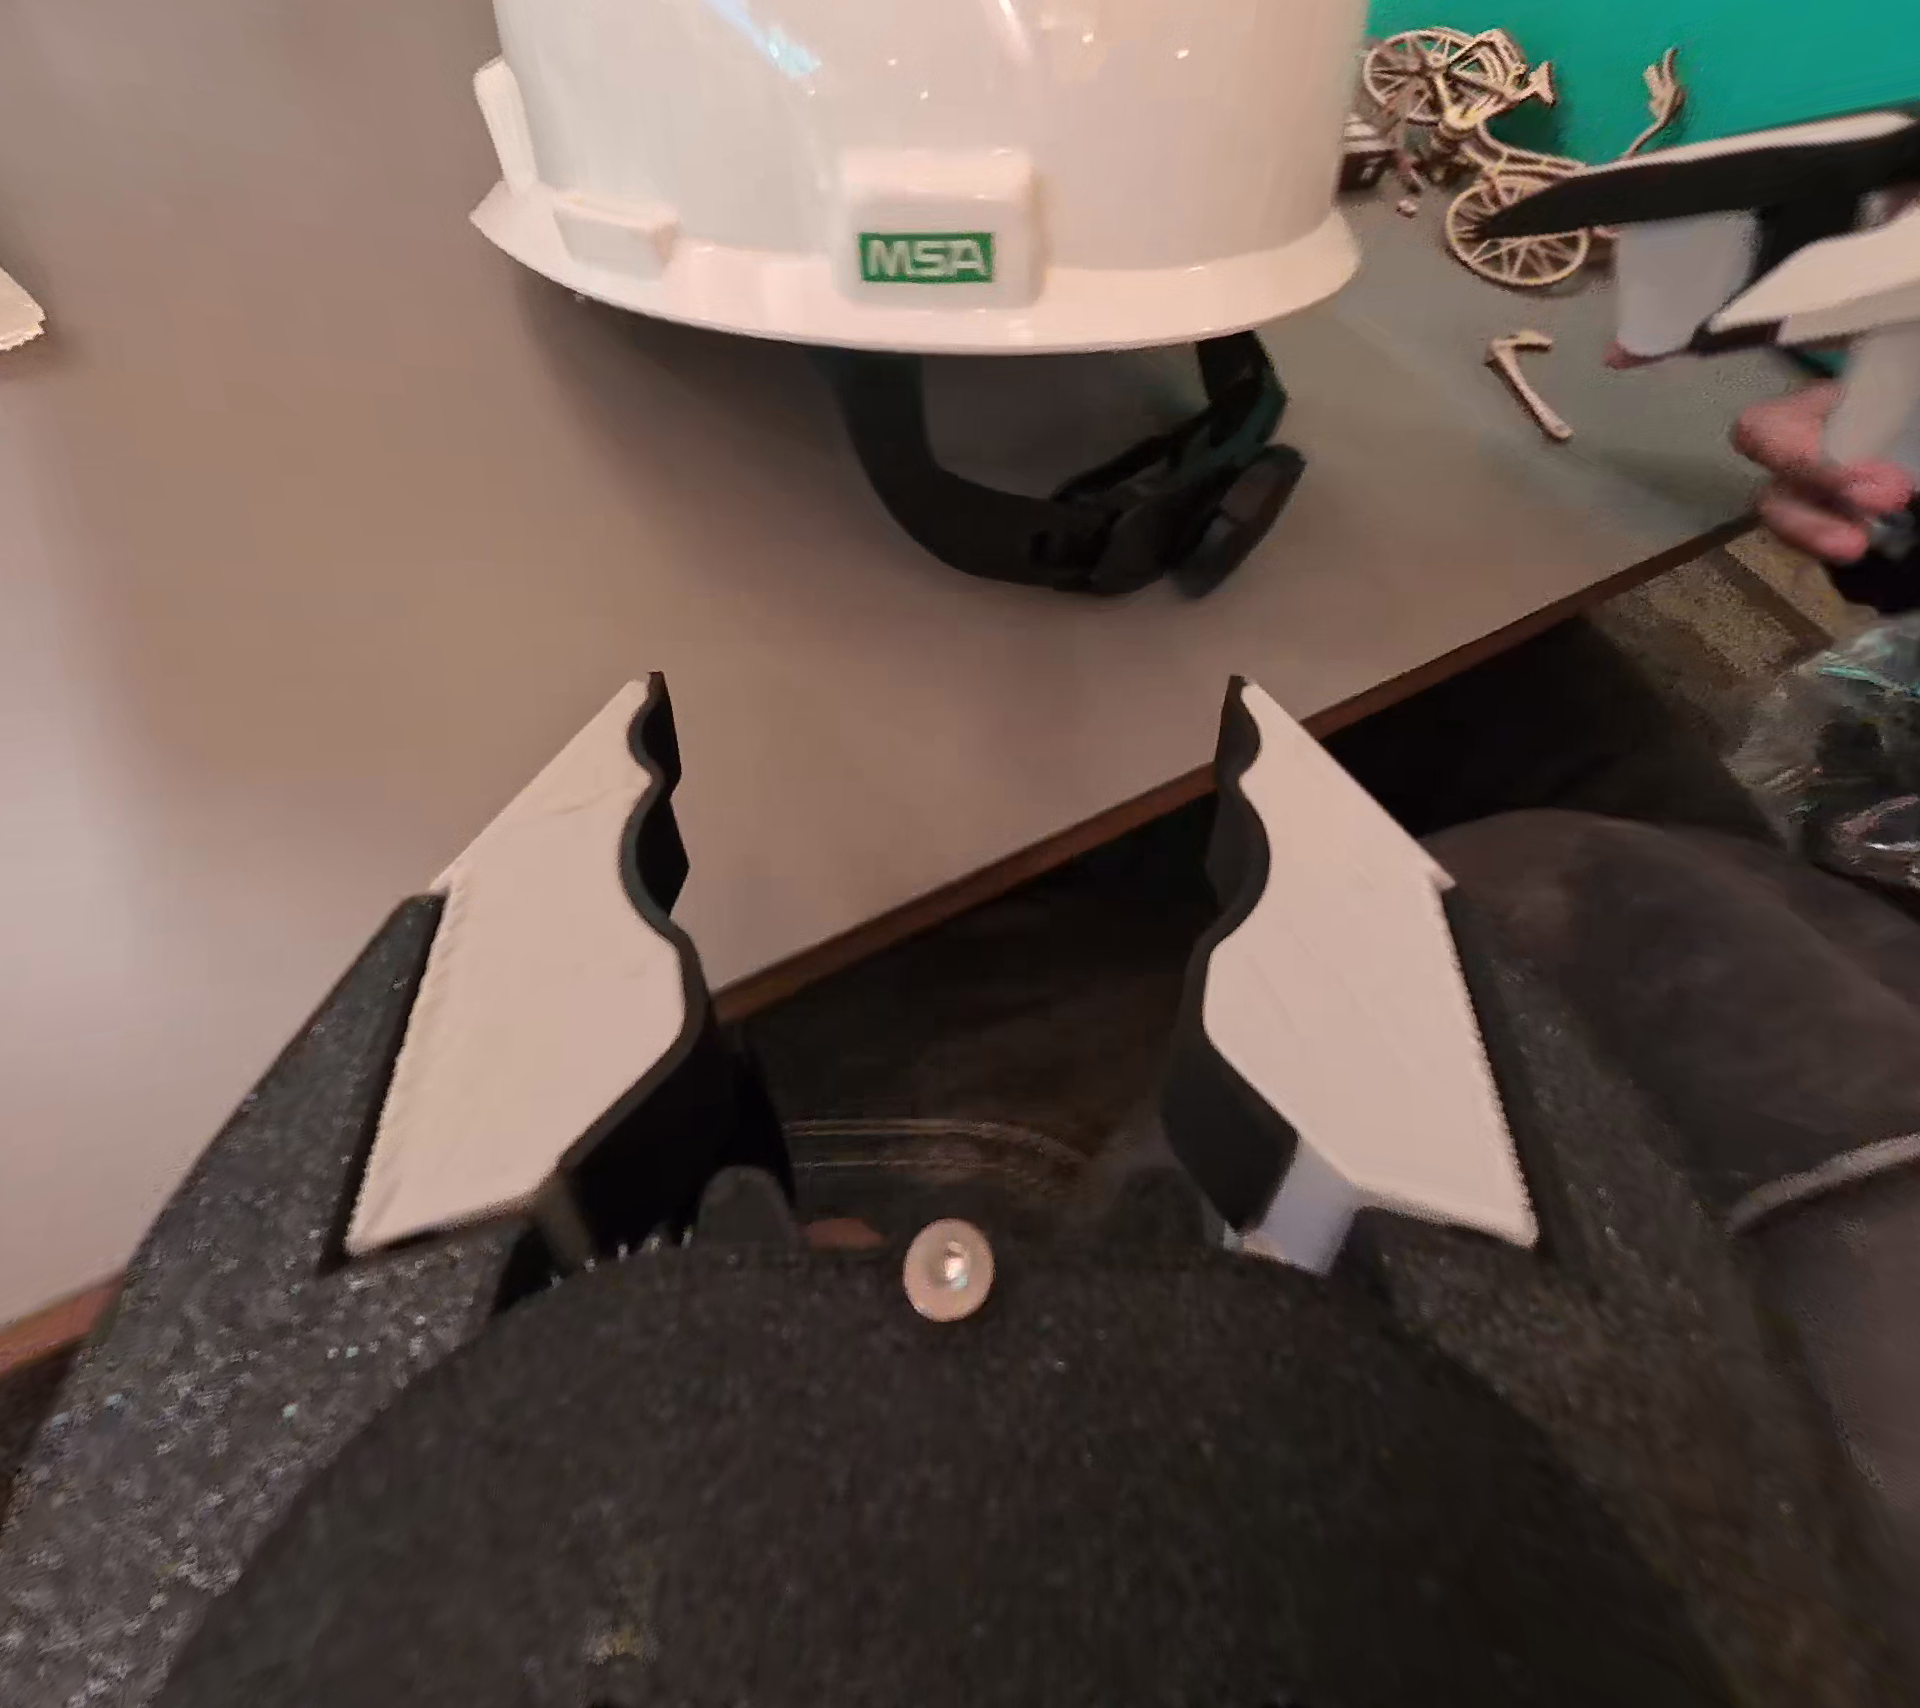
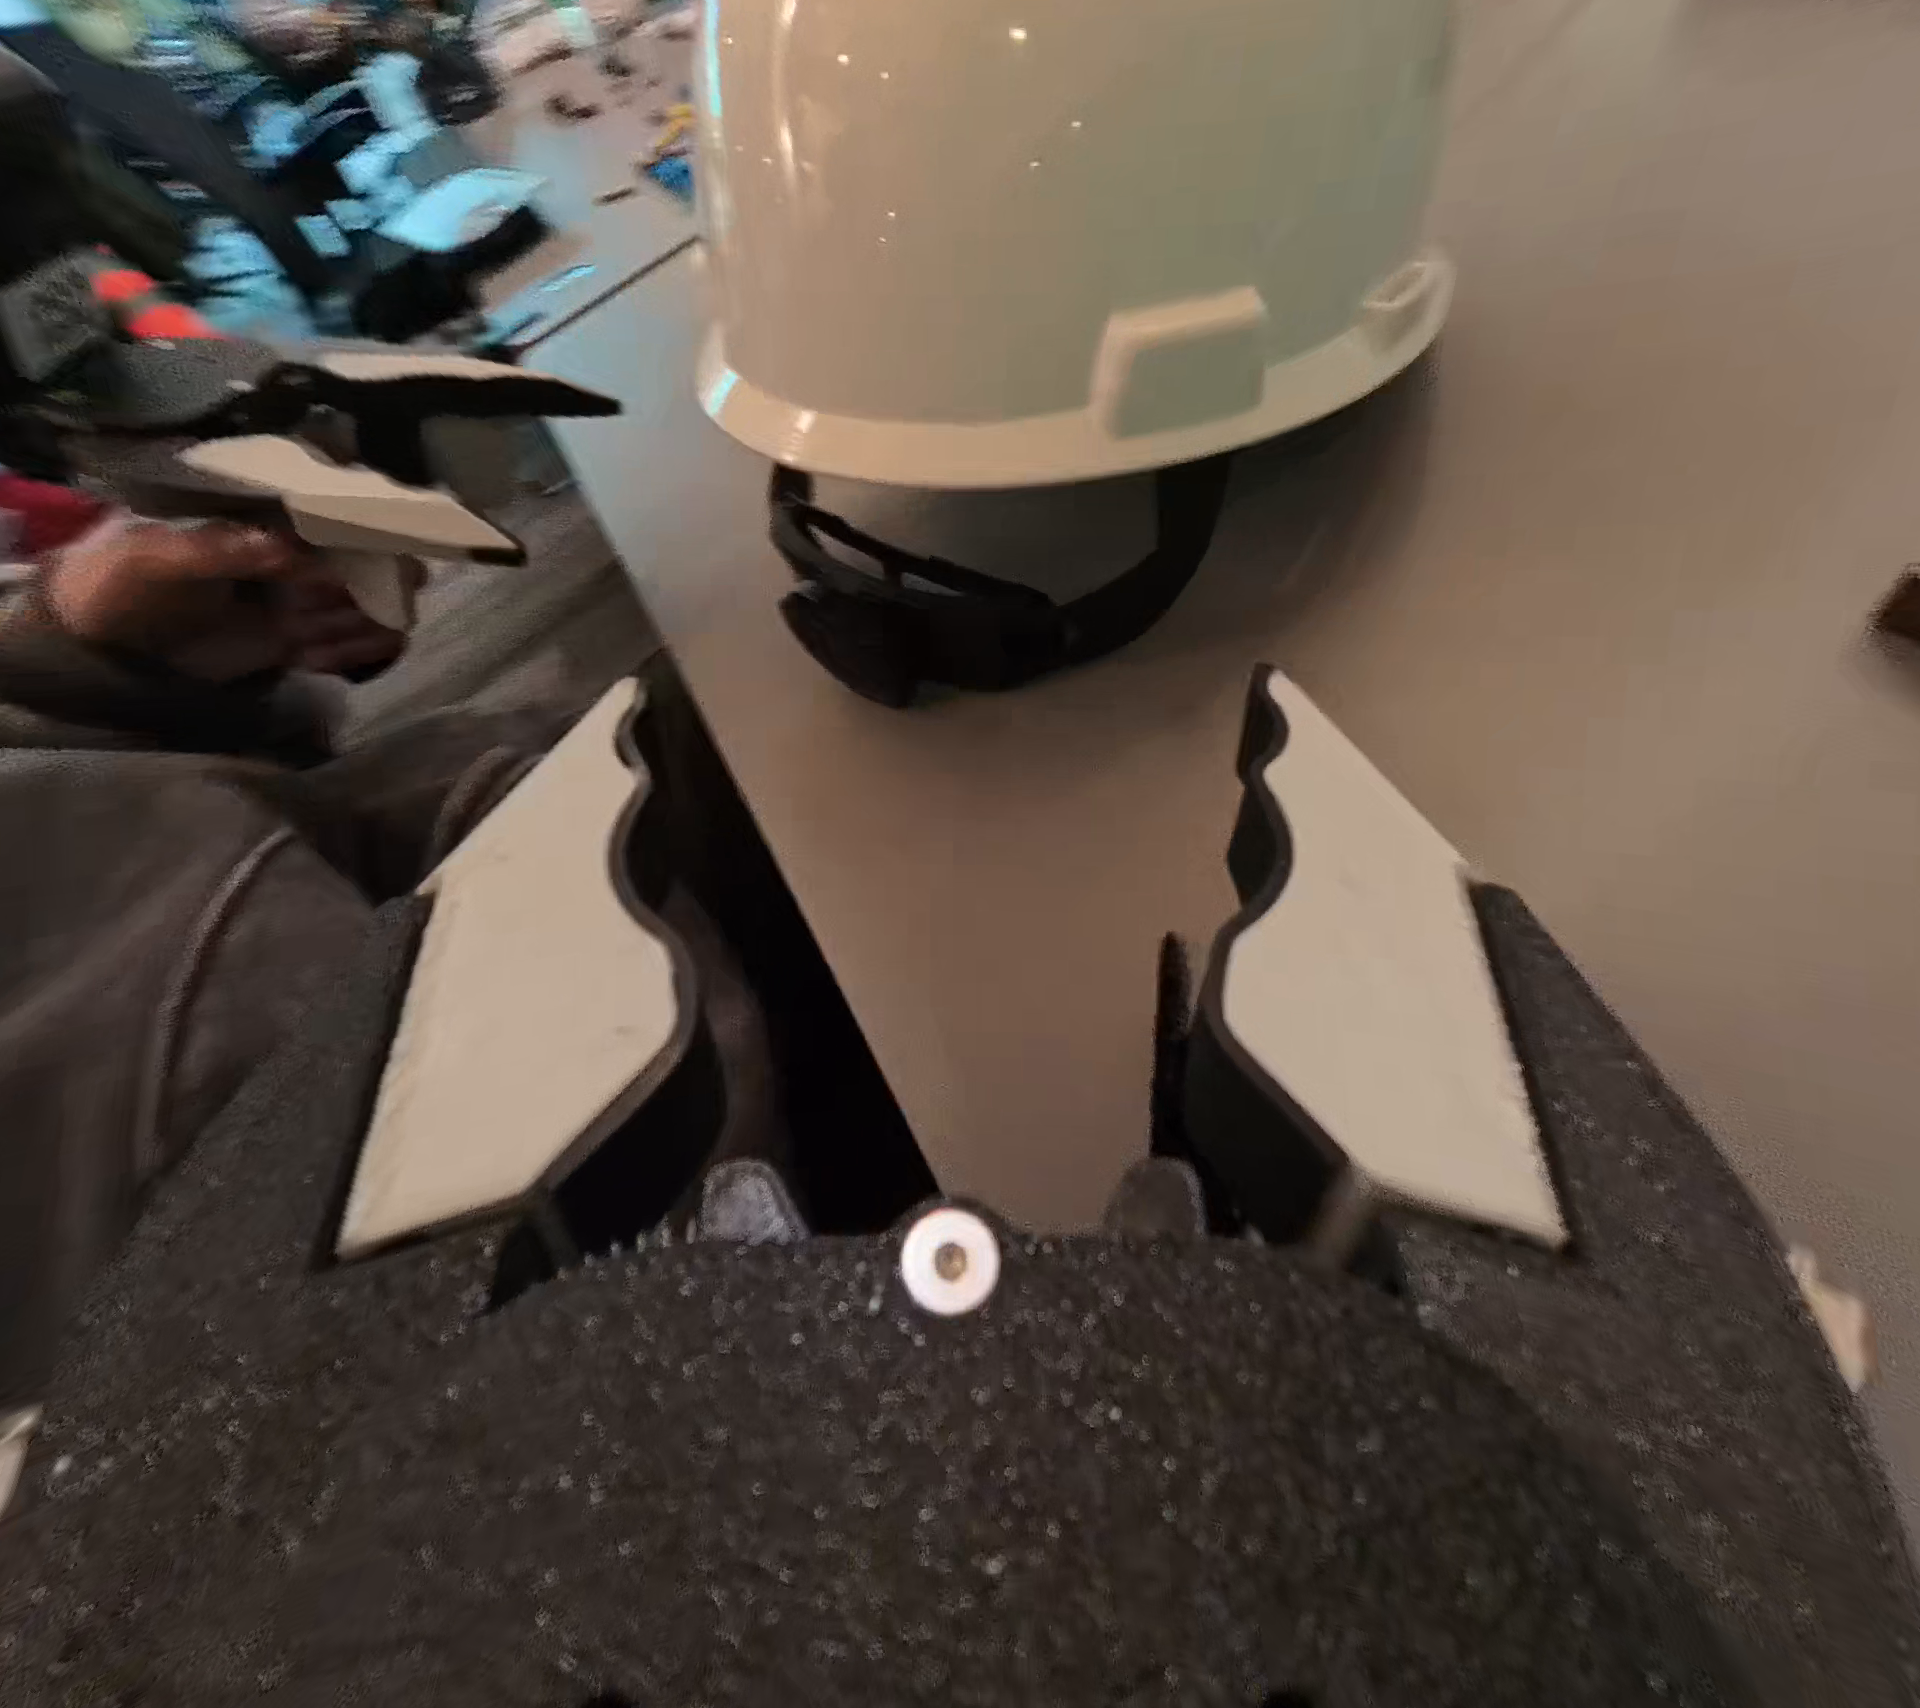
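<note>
While both grippers are held short of it | glossy white plastic hard hat (image 1: 914, 48) w/ black chin strap (image 1: 1081, 505) seen untouched on grey table (image 1: 260, 411) | left gripper (image 1: 948, 692) & right gripper (image 2: 948, 682): jaws spread, nothing held.

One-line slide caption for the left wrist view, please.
Open left gripper faces a white hard hat on a grey table, nothing held.
</note>
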`<state>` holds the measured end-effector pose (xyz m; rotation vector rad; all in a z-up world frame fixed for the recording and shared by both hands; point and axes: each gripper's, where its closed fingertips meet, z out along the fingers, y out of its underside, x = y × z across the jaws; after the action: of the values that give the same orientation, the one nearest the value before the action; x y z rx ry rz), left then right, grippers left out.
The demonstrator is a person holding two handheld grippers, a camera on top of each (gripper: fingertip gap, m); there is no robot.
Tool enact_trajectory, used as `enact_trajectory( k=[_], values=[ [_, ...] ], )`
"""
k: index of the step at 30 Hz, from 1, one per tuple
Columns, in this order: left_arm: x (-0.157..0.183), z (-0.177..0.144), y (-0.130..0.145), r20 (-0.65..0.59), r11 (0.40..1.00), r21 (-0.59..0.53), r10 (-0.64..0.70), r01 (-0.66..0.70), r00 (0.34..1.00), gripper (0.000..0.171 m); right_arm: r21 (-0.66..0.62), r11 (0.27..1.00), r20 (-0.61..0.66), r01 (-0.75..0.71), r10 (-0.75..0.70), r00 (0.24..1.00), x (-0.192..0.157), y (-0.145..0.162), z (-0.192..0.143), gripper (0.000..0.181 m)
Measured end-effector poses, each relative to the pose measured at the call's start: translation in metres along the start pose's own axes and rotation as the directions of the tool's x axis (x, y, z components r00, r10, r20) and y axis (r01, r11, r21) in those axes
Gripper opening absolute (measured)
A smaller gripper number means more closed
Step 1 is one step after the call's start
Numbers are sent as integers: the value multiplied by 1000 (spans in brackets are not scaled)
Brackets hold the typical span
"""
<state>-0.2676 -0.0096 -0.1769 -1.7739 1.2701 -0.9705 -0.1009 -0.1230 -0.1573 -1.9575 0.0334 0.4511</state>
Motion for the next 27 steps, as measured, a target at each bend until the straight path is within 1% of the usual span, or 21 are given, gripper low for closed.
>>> enact_trajectory(
  k=[1,2,5,7,9,11,15,17,18,19,20,21,22,24,27],
  values=[
    [11,-4,1,-6,1000,0,3,-3,1000,103,-35,999,43,-29,30,999,7,-3,-1,115],
    [22,-9,2,-4,1000,1,9,-9,1000,103,-76,997,70,-23,28,997,16,-3,-1,117],
    [57,-21,6,-17,999,2,44,-44,999,103,-185,974,111,129,-109,988,43,6,-1,113],
    [80,-26,14,-30,999,-10,44,-44,999,103,-244,963,169,115,-75,983,44,13,4,119],
    [100,-30,21,-46,999,-18,35,-36,998,104,-251,959,205,132,-81,976,43,14,9,118],
    [108,-31,27,-19,999,-26,44,-44,999,105,-255,958,234,131,-71,970,43,16,13,116],
    [113,-32,38,6,996,-58,64,-63,998,104,-269,955,232,122,-58,971,50,22,15,116],
    [111,-32,39,-3,997,-65,35,-35,999,104,-260,958,248,124,-58,967,48,18,15,114],
    [110,-31,40,-16,997,-76,10,-12,1000,104,-260,958,251,121,-54,966,47,14,14,114],
    [106,-30,40,-29,996,-91,-18,15,999,104,-283,954,265,97,-19,964,45,10,12,115],
    [102,-29,39,-36,994,-105,-42,38,998,104,-332,942,313,41,69,947,38,6,9,115],
    [95,-27,37,-36,992,-111,-59,55,998,104,-384,923,378,-14,171,910,29,-1,6,116],
    [88,-26,34,-34,992,-113,-67,62,997,104,-428,903,408,-35,228,884,26,-8,6,120],
    [74,-22,27,-21,992,-112,-64,61,998,106,-452,892,395,-11,211,894,40,-23,16,118],
    [56,-18,10,-12,995,-83,-62,61,998,104,-438,899,443,18,198,875,51,-50,33,114]
  ],
)
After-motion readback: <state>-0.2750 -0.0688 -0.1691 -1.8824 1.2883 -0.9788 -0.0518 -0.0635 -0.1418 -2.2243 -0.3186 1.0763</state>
